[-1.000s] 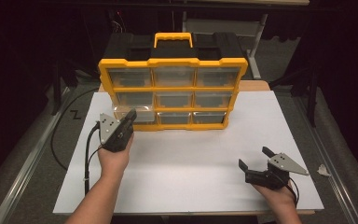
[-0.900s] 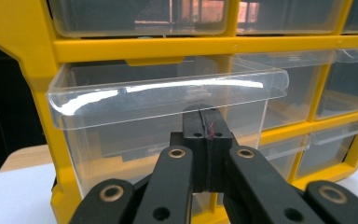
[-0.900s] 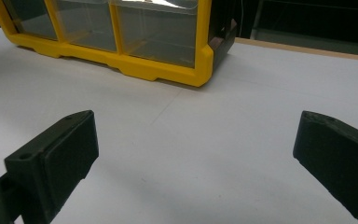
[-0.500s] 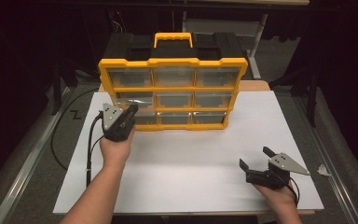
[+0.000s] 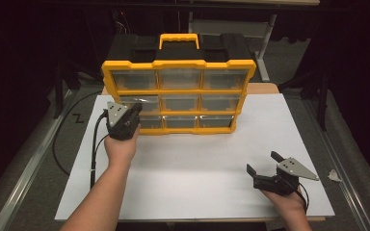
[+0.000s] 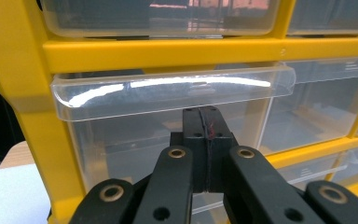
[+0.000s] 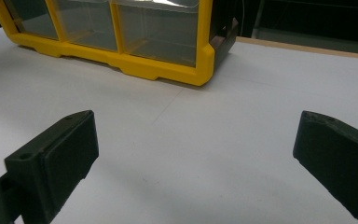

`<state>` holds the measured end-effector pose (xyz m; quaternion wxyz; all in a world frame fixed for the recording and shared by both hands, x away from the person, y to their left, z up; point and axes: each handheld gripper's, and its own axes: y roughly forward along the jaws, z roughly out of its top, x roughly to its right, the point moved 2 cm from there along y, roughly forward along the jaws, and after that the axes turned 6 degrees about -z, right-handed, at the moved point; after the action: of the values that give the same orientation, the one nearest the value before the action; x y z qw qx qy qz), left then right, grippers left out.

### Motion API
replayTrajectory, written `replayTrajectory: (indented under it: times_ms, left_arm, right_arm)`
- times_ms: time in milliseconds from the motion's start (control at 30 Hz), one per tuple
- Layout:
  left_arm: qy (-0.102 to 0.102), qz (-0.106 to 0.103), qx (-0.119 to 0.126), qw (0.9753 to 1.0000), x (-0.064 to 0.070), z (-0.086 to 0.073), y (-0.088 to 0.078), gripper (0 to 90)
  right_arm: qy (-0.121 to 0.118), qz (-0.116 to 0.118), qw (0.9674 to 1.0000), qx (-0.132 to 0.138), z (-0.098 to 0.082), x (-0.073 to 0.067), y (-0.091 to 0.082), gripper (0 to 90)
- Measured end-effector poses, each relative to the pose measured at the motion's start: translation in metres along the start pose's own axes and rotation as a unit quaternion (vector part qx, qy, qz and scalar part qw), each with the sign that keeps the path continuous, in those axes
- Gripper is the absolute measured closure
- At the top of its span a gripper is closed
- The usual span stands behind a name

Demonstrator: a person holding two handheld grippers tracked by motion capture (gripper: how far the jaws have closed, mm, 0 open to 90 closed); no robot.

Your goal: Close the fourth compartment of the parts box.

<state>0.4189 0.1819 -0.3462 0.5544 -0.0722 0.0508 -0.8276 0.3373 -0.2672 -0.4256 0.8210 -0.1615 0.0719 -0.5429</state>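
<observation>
A yellow organiser case (image 5: 178, 63) with a black back and clear drawers stands upright at the far middle of the white table (image 5: 197, 159). My left gripper (image 5: 134, 109) is shut, its tips against the front of the middle-left drawer (image 5: 137, 102). In the left gripper view the closed jaws of the left gripper (image 6: 204, 114) sit just under that drawer's clear handle lip (image 6: 168, 91), with nothing visible between them. My right gripper (image 5: 262, 162) rests low near the front right of the table, open and empty. The right gripper (image 7: 196, 135) faces the case's bottom right corner (image 7: 200, 65).
A black cable (image 5: 95, 144) trails from the left gripper over the table's left edge. A wooden board (image 5: 265, 88) shows behind the white sheet at the right of the case. A small white scrap (image 5: 334, 175) lies beyond the right edge.
My left gripper has moved forward and slightly up to the middle-left drawer. The right gripper has stayed where it was.
</observation>
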Motion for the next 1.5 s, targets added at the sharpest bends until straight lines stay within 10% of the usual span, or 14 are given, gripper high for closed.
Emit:
replayTrajectory:
  times_ms: [1100,1500]
  left_arm:
    - [0.011,0.005,-0.002,0.9999,-0.005,0.004,0.01,90.0]
    - [0.014,-0.025,-0.013,0.9995,-0.003,-0.005,-0.002,87.7]
  right_arm:
    - [0.001,0.003,1.0,-0.002,-0.001,-0.001,0.002,1.1]
    - [0.0,0.001,1.0,-0.003,-0.002,-0.001,0.0,1.2]
